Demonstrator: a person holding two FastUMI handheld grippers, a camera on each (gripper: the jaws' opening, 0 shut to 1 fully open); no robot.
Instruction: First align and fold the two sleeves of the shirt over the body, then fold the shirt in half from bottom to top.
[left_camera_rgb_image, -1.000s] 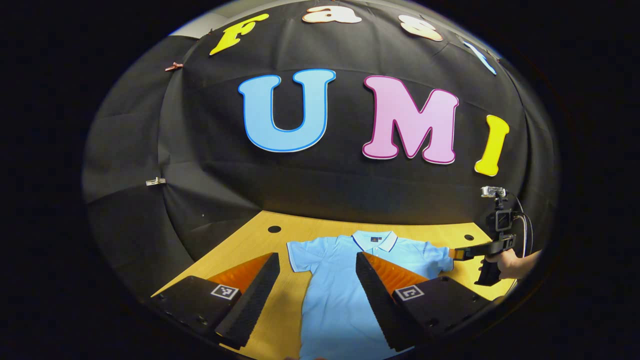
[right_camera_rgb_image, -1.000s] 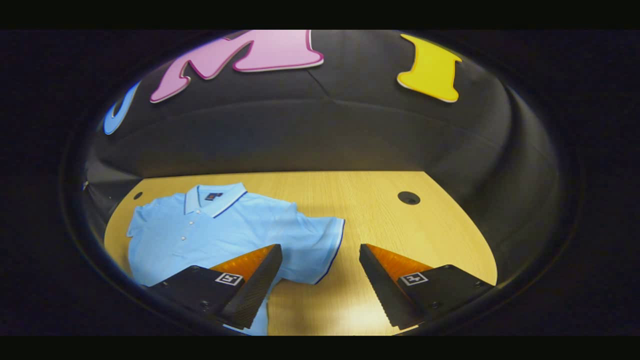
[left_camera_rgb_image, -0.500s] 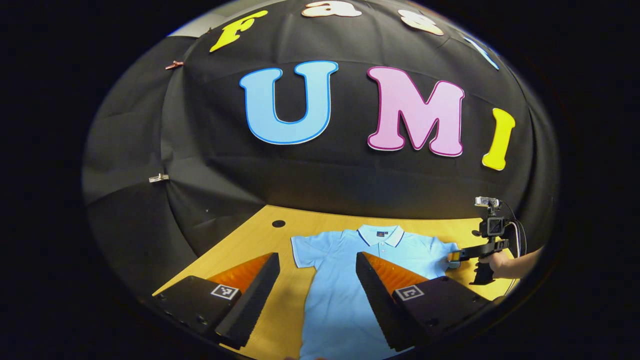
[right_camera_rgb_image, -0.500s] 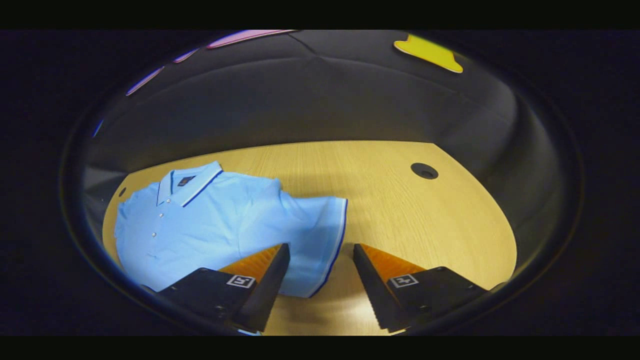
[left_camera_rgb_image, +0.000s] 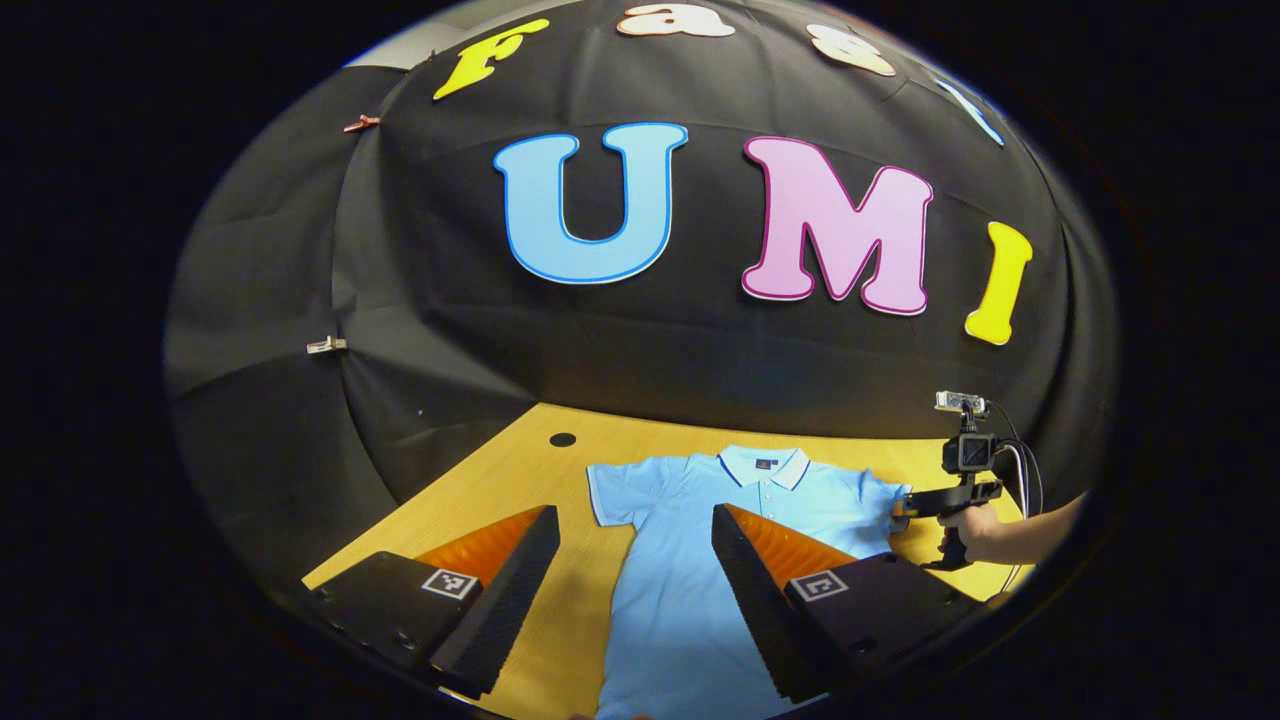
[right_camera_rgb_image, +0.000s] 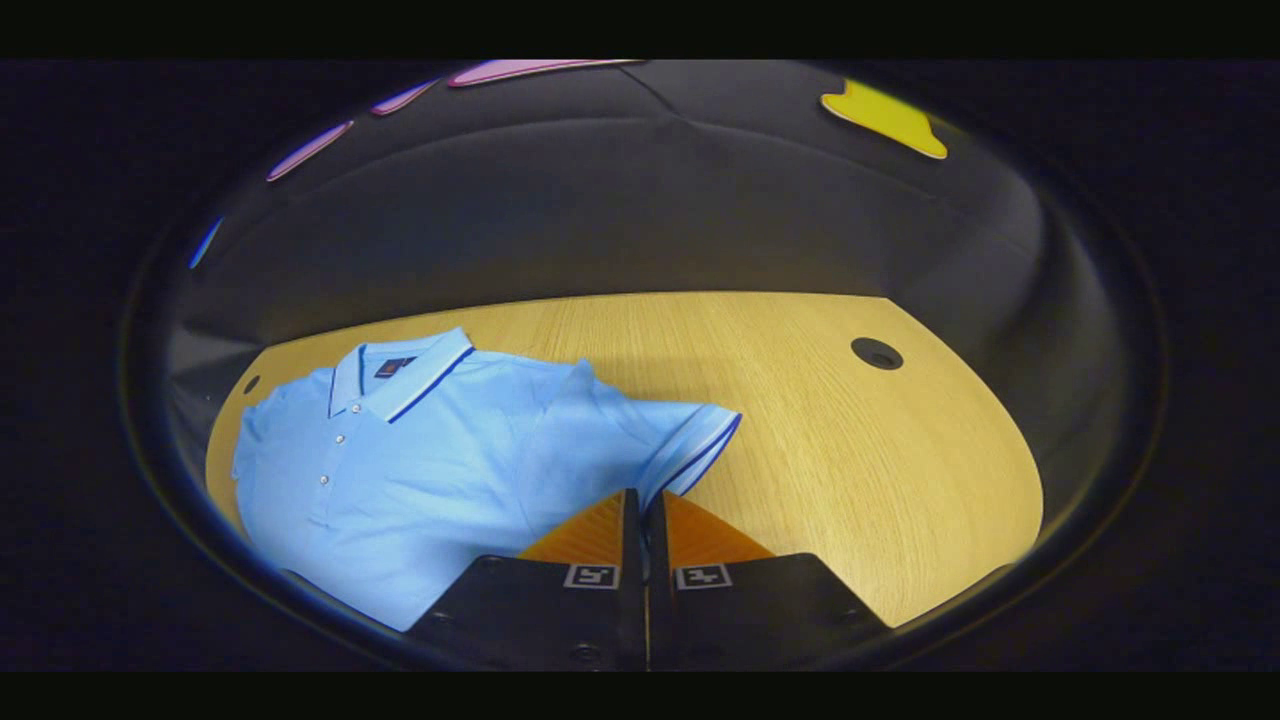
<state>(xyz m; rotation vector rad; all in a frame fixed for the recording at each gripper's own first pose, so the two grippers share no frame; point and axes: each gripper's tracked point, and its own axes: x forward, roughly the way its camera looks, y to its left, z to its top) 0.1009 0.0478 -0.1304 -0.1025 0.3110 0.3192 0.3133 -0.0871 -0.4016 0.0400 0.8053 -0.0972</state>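
Observation:
A light blue polo shirt (left_camera_rgb_image: 680, 590) lies flat, front up, on the wooden table (left_camera_rgb_image: 500, 480), its collar (left_camera_rgb_image: 765, 465) toward the booth wall. My left gripper (left_camera_rgb_image: 635, 512) hovers open above the shirt's left side, one finger over bare table and the other over the body, near the left sleeve (left_camera_rgb_image: 612, 490). In the right gripper view the shirt (right_camera_rgb_image: 430, 450) spreads to the left, and my right gripper (right_camera_rgb_image: 641, 497) is shut on the hem edge of its right sleeve (right_camera_rgb_image: 690, 435), which is bunched up a little. The right gripper (left_camera_rgb_image: 905, 505), held by a hand (left_camera_rgb_image: 975, 525), also appears in the left gripper view.
The table has a round cable hole at the back left (left_camera_rgb_image: 563, 439) and another at the back right (right_camera_rgb_image: 876, 352). Bare wood (right_camera_rgb_image: 880, 470) stretches right of the held sleeve. The black cloth wall closes off the back and sides.
The right gripper moved onto the right sleeve's hem and its fingers closed on it, rumpling the sleeve. The left gripper stayed open and shifted only slightly.

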